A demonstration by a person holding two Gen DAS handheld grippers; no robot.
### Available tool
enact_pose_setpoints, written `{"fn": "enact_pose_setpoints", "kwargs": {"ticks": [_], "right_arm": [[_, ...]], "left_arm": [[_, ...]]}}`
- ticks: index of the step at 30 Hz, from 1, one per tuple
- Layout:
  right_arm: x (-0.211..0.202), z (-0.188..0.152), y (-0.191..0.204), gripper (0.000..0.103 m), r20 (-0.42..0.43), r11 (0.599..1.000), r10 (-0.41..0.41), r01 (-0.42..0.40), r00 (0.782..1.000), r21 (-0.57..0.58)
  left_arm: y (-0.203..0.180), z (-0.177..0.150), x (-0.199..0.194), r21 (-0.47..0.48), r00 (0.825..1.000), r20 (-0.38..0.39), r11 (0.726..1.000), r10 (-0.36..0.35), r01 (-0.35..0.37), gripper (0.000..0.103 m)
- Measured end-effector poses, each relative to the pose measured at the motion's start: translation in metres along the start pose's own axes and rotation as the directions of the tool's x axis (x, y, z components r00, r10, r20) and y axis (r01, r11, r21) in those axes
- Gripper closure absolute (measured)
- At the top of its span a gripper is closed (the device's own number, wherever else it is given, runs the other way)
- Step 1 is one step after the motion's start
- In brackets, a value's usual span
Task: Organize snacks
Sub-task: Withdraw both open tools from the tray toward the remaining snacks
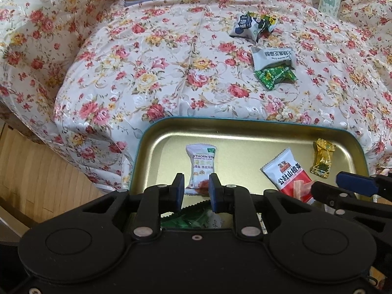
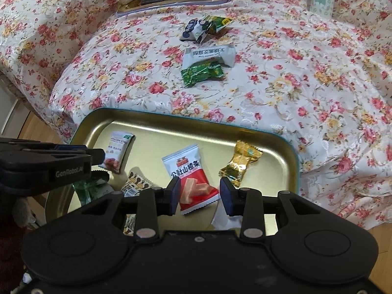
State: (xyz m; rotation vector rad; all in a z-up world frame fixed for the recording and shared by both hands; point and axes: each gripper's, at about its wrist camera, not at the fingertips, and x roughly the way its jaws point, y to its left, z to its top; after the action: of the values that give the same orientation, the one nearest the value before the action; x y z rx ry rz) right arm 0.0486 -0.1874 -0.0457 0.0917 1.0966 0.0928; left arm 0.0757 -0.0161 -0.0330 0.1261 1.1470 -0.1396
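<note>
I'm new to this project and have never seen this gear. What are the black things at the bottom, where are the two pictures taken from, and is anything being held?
Each black shape is a hand-held gripper that a person carries, with a camera looking along its two fingers. One picture comes from the left hand-held gripper, the other from the right hand-held gripper. Both hover over a gold tray on a flowered cloth. In it lie a white hawthorn packet, a red-and-white packet and a gold candy. More snacks, including a green candy, wait on the cloth. Neither gripper holds anything.
</note>
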Motion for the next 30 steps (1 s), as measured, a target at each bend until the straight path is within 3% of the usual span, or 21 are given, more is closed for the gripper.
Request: {"fn": "enact_pose_setpoints", "kwargs": {"ticks": [12, 21, 30], "right_arm": [[-0.009, 0.012, -0.009, 0.064, 0.048, 0.999, -0.041, 0.040, 0.998, 0.021], [-0.014, 0.038, -0.020, 0.064, 0.114, 0.996, -0.077, 0.072, 0.990, 0.047], [-0.002, 0.070, -0.030, 0.064, 0.223, 0.992, -0.112, 0.096, 0.968, 0.082]], "left_arm": [[-0.004, 0.016, -0.006, 0.020, 0.998, 0.053, 1.000, 0.019, -0.021, 0.074], [-0.005, 0.046, -0.006, 0.023, 0.993, 0.116, 0.999, 0.034, -0.037, 0.072], [-0.003, 0.082, 0.010, 0.022, 0.985, 0.172, 1.000, 0.017, -0.021, 0.070]]}}
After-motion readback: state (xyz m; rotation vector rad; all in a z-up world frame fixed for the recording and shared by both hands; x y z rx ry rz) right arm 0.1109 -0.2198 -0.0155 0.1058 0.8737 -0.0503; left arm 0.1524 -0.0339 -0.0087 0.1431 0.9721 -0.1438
